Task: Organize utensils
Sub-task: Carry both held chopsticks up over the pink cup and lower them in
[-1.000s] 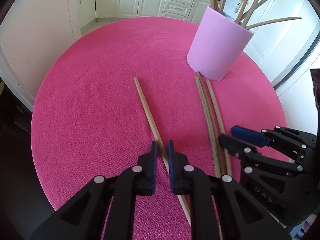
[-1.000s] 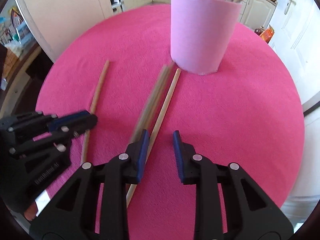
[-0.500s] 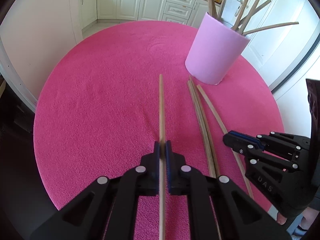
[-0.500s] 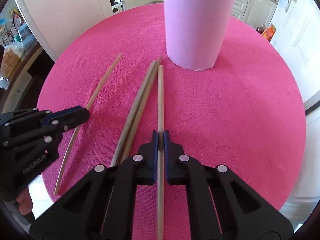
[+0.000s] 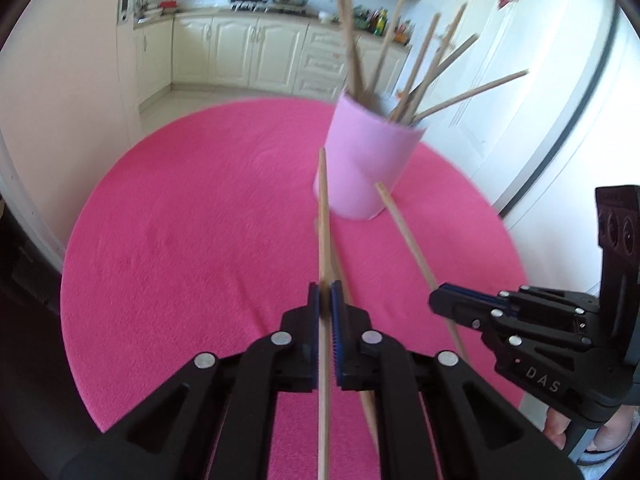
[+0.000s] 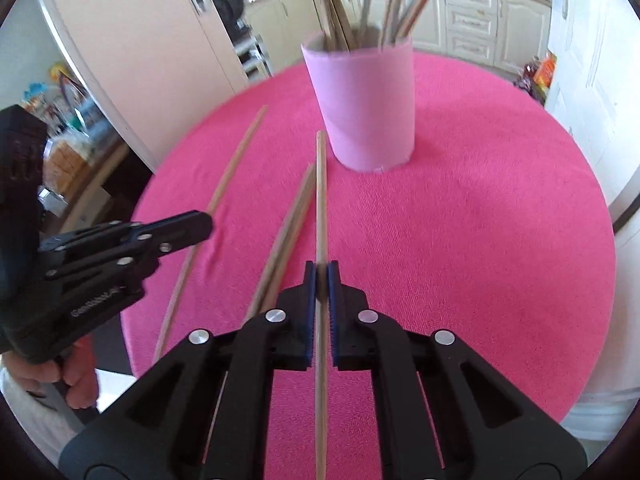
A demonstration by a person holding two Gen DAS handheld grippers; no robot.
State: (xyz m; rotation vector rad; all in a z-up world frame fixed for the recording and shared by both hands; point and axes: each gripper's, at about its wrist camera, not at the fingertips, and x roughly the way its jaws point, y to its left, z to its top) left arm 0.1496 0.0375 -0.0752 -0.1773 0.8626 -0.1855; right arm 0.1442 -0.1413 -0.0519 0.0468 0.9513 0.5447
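A pink cup [image 5: 366, 164] [image 6: 366, 104] stands on the round pink table and holds several wooden chopsticks. My left gripper [image 5: 325, 300] is shut on one chopstick [image 5: 323, 220], lifted and pointing toward the cup. My right gripper [image 6: 320, 276] is shut on another chopstick [image 6: 321, 200], also lifted and pointing at the cup. The right gripper [image 5: 440, 304] with its chopstick [image 5: 404, 232] shows at the right of the left wrist view. The left gripper [image 6: 200, 224] with its chopstick [image 6: 232, 168] shows at the left of the right wrist view. A pair of chopsticks [image 6: 288, 228] lies on the table between the two grippers.
The pink tablecloth [image 5: 192, 240] covers the round table, whose edge [image 6: 136, 280] falls off close on the left. Kitchen cabinets [image 5: 256, 52] stand behind. A white door [image 5: 560, 100] is to the right.
Both grippers closed on a chopstick each, then raised them off the table and tilted up toward the cup. The pair of chopsticks stayed on the table.
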